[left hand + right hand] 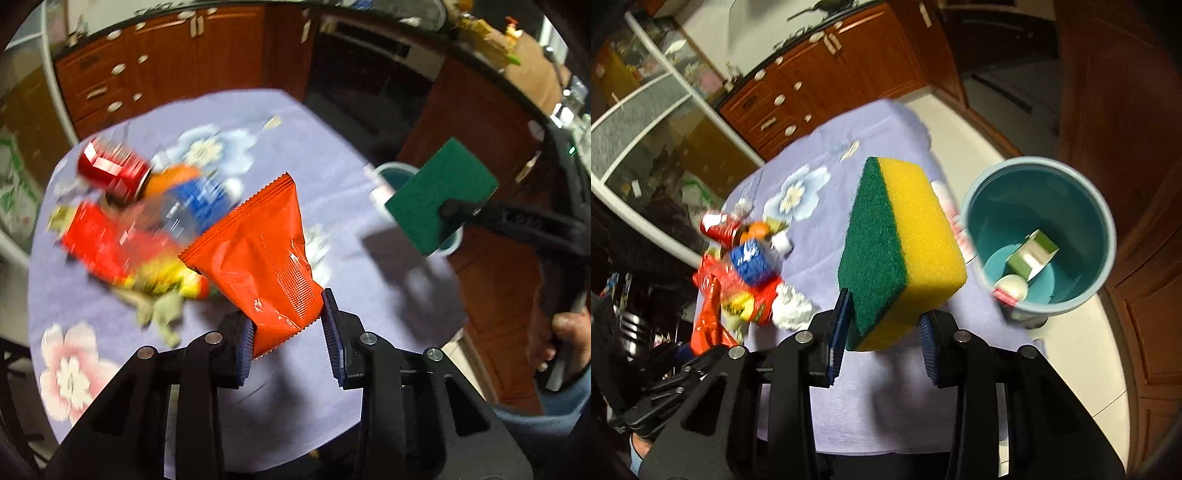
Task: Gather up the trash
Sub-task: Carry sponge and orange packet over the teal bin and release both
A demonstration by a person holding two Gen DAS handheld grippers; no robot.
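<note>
Two grippers each held something. Left gripper (pixel 290 334) had its jaws pinched on the bottom of an orange packet (pixel 262 254), lifted above the lilac tablecloth (pixel 332 147). Right gripper (pixel 882 345) clamped a yellow-and-green sponge (pixel 901 251). Beyond it, a teal bin (pixel 1100 206) held a small carton (pixel 1032 253). More trash, including a red can (pixel 110 171), lay piled on the cloth.

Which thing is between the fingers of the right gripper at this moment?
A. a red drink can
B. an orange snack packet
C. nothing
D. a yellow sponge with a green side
D: in the right wrist view the right gripper pinches the yellow and green sponge; the orange packet is in the left gripper.
</note>
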